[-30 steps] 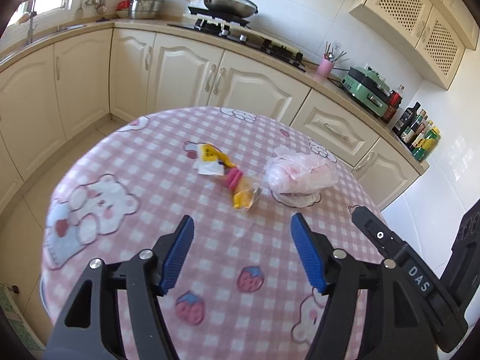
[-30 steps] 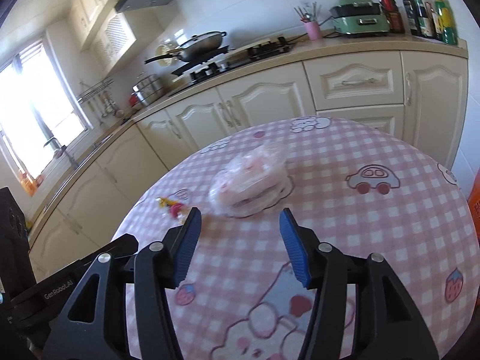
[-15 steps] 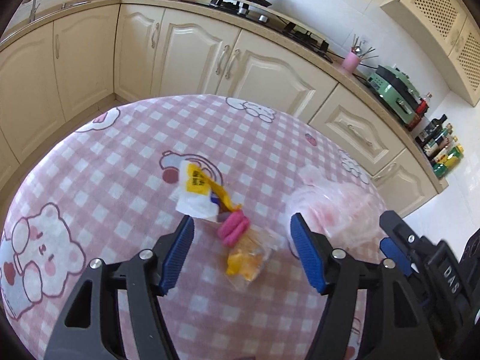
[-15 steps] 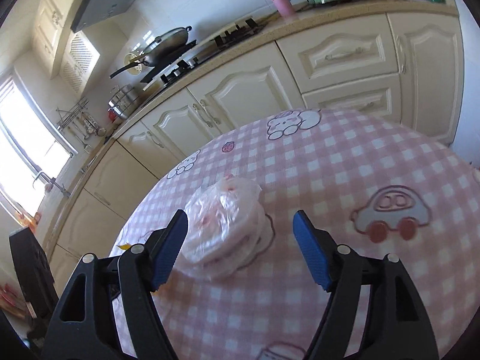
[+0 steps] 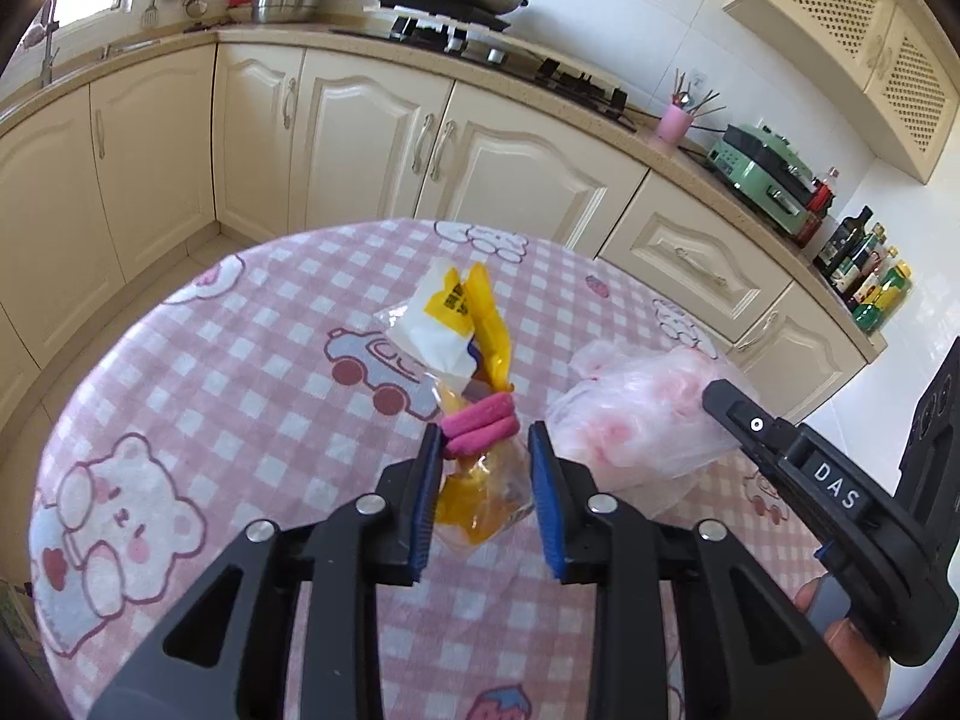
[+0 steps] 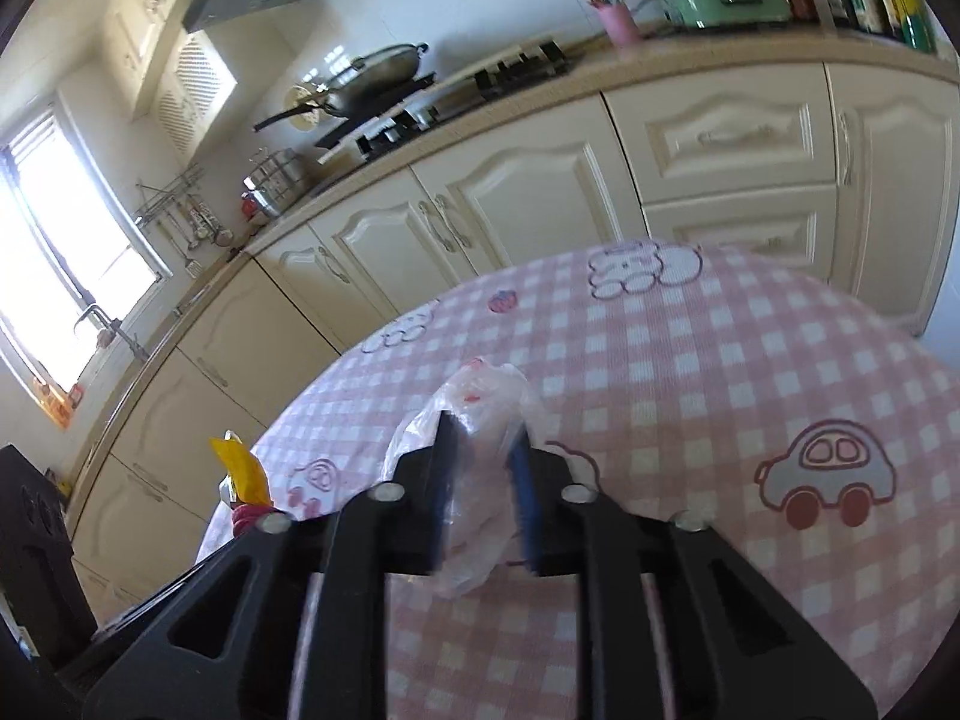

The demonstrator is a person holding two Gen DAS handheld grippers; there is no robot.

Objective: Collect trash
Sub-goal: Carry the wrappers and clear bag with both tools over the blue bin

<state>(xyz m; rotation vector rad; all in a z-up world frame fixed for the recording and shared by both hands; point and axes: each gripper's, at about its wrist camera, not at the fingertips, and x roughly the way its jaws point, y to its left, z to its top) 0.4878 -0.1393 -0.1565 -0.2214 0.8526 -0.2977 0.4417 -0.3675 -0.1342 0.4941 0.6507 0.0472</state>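
Kitchen w/ cream cabinets (image 5: 372, 138); pink checked tablecloth (image 5: 252, 372) near. Left gripper (image 5: 483, 456) clamped on wrapper bundle (image 5: 474, 396) (yellow, white, pink), mid-table. Right gripper (image 6: 483, 450) pinching clear plastic bag (image 6: 480, 414), just right of the wrappers.

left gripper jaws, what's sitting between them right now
In the left wrist view, the left gripper has a bunched clump of snack wrappers between its blue jaws: pink piece, yellow-orange clear wrapper.
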